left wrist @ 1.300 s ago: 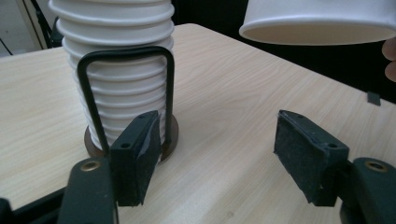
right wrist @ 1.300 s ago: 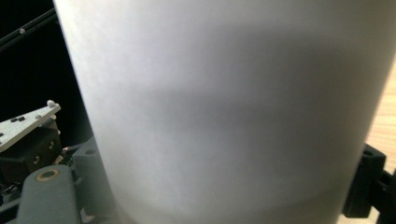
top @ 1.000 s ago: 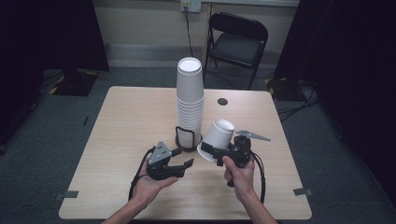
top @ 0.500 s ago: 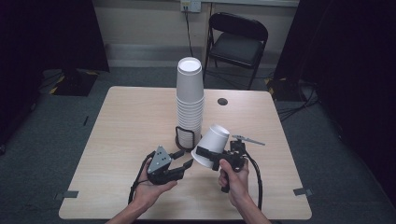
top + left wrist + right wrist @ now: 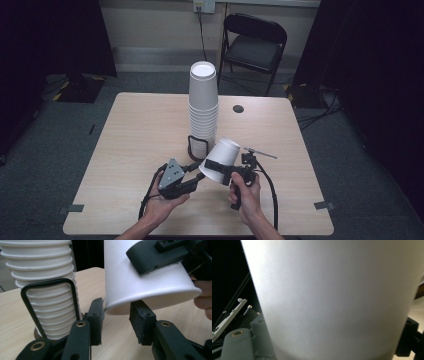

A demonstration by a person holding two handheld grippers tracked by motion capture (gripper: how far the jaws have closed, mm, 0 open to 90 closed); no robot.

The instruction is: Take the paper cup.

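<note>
Tongs: two; right tongs (image 5: 212, 166) grip one cup (image 5: 220, 160); one stack (image 5: 203, 112).

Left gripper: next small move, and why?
Probably finish closing on the rim. The left gripper has just been closing, and its fingers now flank the lower rim of the paper cup with a sliver of gap on each side. The right gripper holds that cup tilted beside the cup stack.

both forearms are bare, no sleeves. each hand-held gripper is black: the left hand-held gripper (image 5: 187, 181) has a grey three-cornered plate, brass-ringed pivots; the right hand-held gripper (image 5: 214, 169) trails a black cable.
</note>
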